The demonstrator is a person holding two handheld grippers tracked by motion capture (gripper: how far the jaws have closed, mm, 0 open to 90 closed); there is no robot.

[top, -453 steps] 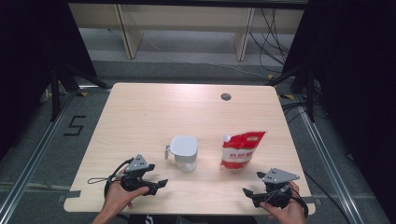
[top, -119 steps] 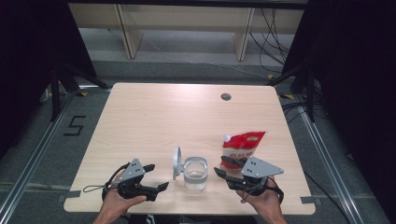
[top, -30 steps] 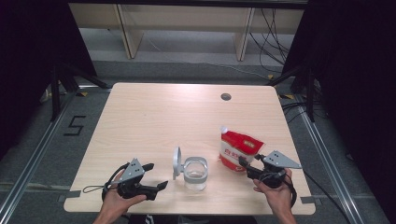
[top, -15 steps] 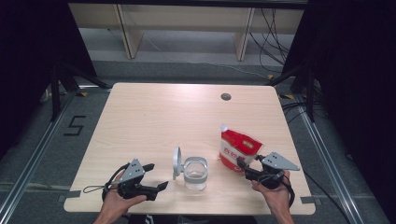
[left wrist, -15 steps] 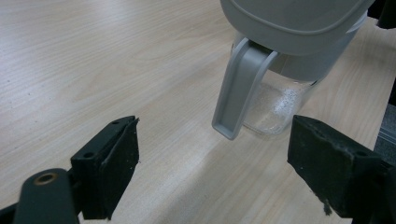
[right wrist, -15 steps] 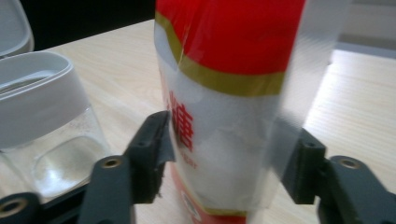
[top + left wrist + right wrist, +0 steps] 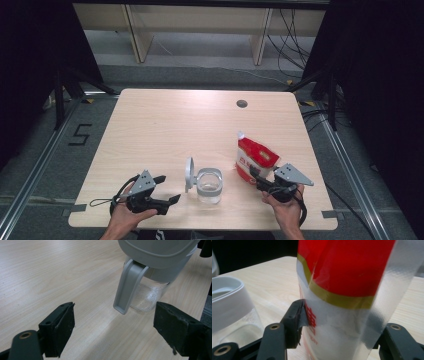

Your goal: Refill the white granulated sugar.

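A red and white pouch (image 7: pixel 255 156) with a white spout stands upright on the table, right of a clear glass jar (image 7: pixel 209 184). The jar's grey lid (image 7: pixel 189 174) is flipped open to its left. My right gripper (image 7: pixel 255 176) has the pouch's lower part (image 7: pixel 344 277) between its jaws, which have just been closing; the left pad (image 7: pixel 299 312) presses on the film. My left gripper (image 7: pixel 168 188) rests open on the table, left of the jar. Its pads (image 7: pixel 60 327) are wide apart, facing the lid's hanging latch (image 7: pixel 127 287), with nothing between them.
The wooden table (image 7: pixel 165 125) has a round cable hole (image 7: pixel 242 104) at the back right. The jar's rim (image 7: pixel 229 290) lies close to the left of my right gripper. Dark floor, rails and cables surround the table.
Over the last second the right gripper has edged slightly left at the pouch. Much earlier the jar's lid was shut and the pouch lay flat; now the lid is open and the pouch stands.
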